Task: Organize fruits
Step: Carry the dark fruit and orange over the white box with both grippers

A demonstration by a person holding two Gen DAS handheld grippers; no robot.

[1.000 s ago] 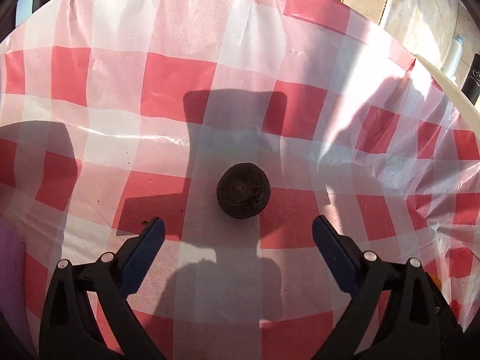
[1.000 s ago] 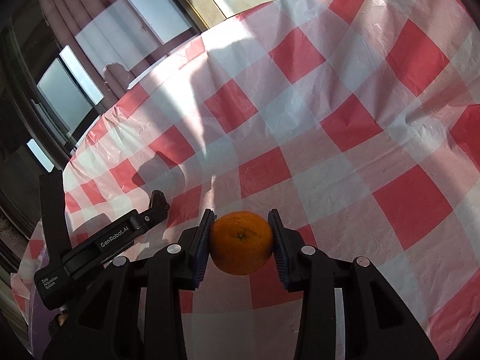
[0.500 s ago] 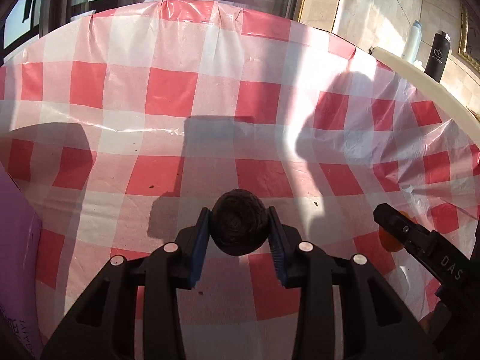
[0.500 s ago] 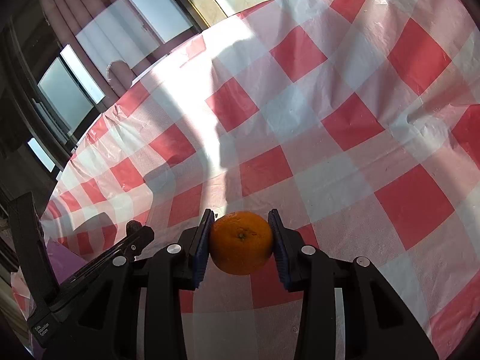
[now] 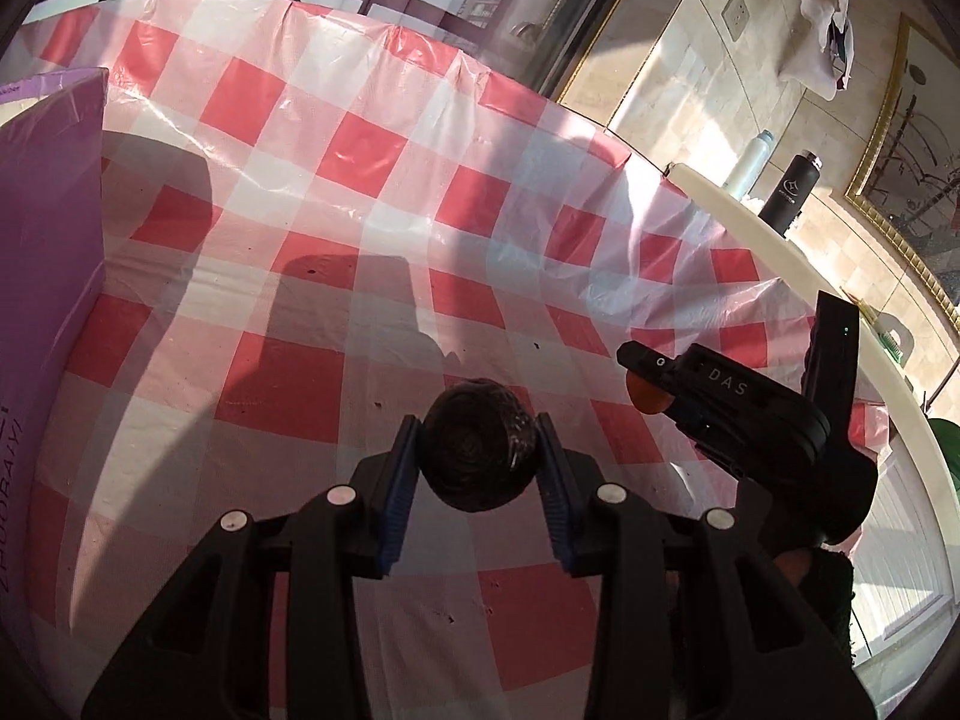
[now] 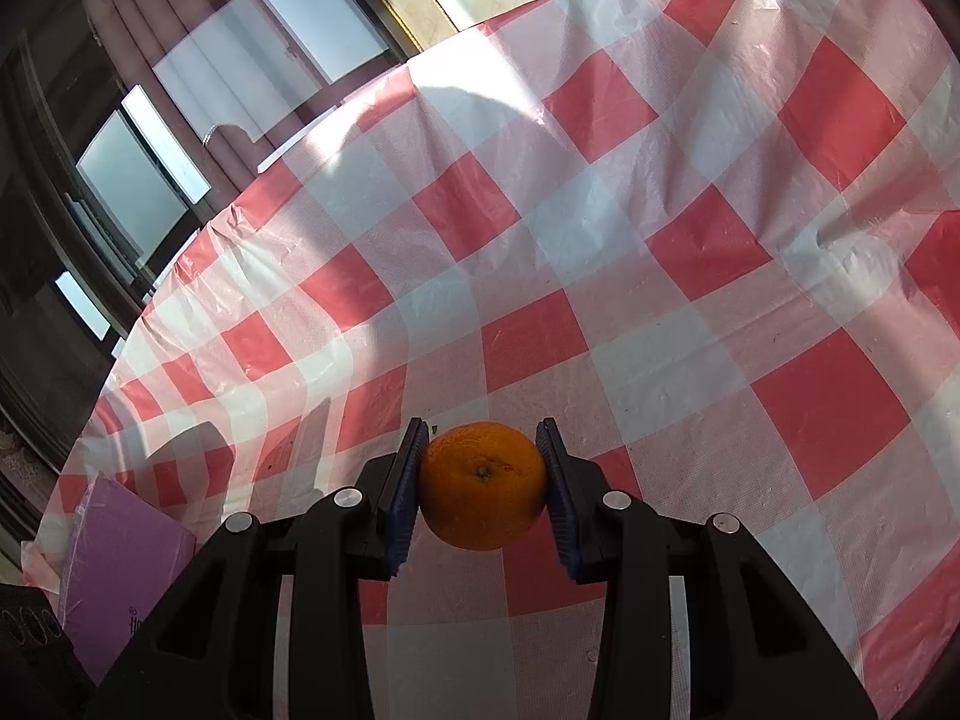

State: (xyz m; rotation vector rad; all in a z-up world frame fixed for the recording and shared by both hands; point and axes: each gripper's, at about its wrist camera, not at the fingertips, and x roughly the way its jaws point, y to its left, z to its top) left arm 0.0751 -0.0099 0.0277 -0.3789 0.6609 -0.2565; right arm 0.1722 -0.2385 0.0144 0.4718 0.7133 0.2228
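Left gripper [image 5: 479, 456]: your left gripper is clenched on a dark round fruit [image 5: 479, 445]; both blue pads press its sides.
Dark round fruit: wrinkled, near-black skin; held above the checked cloth [image 5: 336, 240], with no contact to the cloth that I can confirm.
Right gripper [image 6: 483, 483]: your right gripper is grasping an orange [image 6: 483, 485], pads flat against its left and right sides, stem dimple facing the camera.
Orange: over a red square of the checked cloth, toward the near edge of the worktop; whether it touches the cloth cannot be told.
Right gripper in the left wrist view [image 5: 651, 381]: to the right of the dark round fruit, a sliver of the orange showing at its tip.
Purple box [image 5: 48, 228]: on the checked cloth, well to the left of the dark round fruit.
Black bottle [image 5: 791, 195]: beyond the cloth's far right edge, just beside a pale bottle [image 5: 750, 165].
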